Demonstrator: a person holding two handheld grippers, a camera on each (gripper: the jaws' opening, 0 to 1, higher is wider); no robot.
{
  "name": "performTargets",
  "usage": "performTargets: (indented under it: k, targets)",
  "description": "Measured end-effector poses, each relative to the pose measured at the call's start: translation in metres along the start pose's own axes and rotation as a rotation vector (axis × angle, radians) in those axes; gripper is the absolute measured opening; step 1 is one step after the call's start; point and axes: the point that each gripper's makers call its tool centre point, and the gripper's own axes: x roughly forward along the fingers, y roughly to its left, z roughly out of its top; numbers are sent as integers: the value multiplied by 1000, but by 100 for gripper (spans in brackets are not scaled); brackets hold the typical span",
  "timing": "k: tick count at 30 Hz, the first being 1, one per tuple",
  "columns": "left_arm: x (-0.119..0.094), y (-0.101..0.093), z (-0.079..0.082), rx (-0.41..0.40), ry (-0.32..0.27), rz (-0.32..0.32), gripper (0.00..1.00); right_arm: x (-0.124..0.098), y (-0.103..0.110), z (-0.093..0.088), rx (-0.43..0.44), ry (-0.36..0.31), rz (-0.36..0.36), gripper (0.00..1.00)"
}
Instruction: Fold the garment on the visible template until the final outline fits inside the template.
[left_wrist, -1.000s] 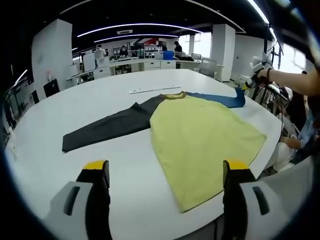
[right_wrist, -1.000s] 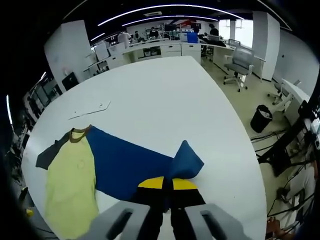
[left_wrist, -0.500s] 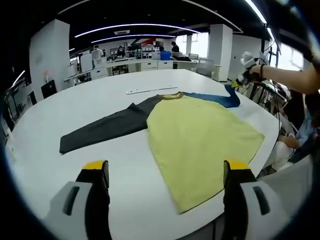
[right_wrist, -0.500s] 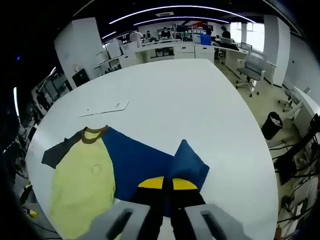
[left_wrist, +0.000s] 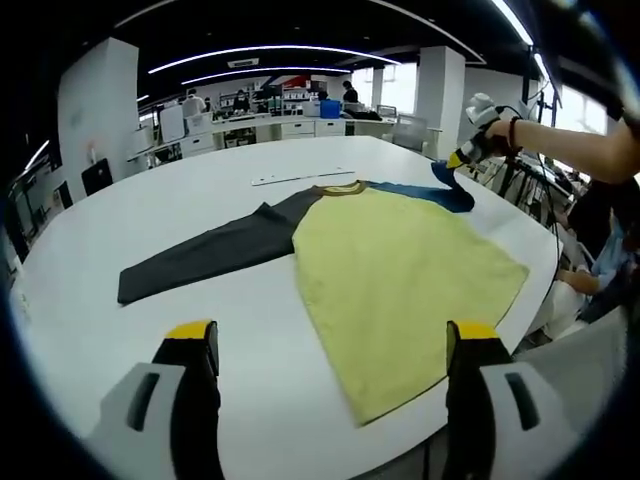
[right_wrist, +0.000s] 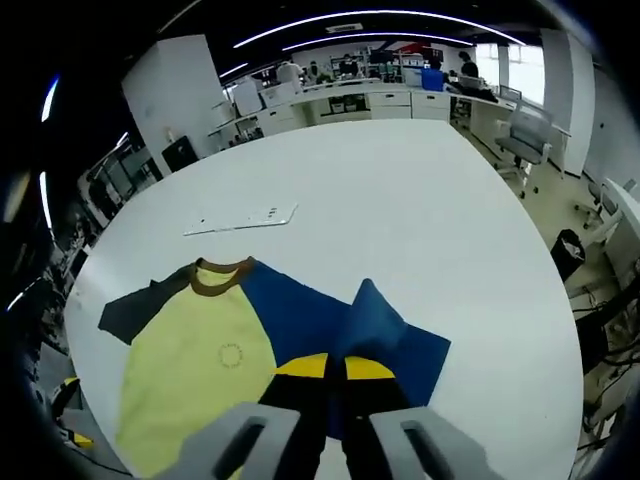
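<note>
A long-sleeved shirt lies flat on the white round table (left_wrist: 150, 200). It has a yellow body (left_wrist: 400, 280), a dark grey sleeve (left_wrist: 210, 255) and a blue sleeve (left_wrist: 425, 192). My left gripper (left_wrist: 330, 335) hovers open over the table's near edge, short of the yellow hem, holding nothing. My right gripper (right_wrist: 335, 368) is shut on the blue sleeve's end (right_wrist: 370, 315), lifted and doubled back over the rest of the sleeve. A hand holds that right gripper (left_wrist: 468, 148) at the far right of the shirt. The yellow body (right_wrist: 190, 380) and brown collar (right_wrist: 222, 277) lie left of it.
A flat white strip (right_wrist: 240, 218) lies on the table beyond the collar, also seen as a strip (left_wrist: 300, 179) in the left gripper view. The table edge (right_wrist: 560, 330) drops off at the right, with an office chair (right_wrist: 530, 130) and desks behind. A person's arm (left_wrist: 570, 150) reaches in.
The right gripper has carried the blue sleeve end inward toward the shirt's body, so the sleeve lies shorter and more folded. The left gripper has stayed open in place.
</note>
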Motion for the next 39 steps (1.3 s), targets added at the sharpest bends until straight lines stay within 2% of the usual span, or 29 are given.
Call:
performTargets:
  k: [12,39]
  targets:
    - [0,-1,4,-8,-10,-15,91,14,48,7,-61,12,62,0]
    - [4,-4,3,-1,-1,-21,91,31,122,15,-159,31,156,0]
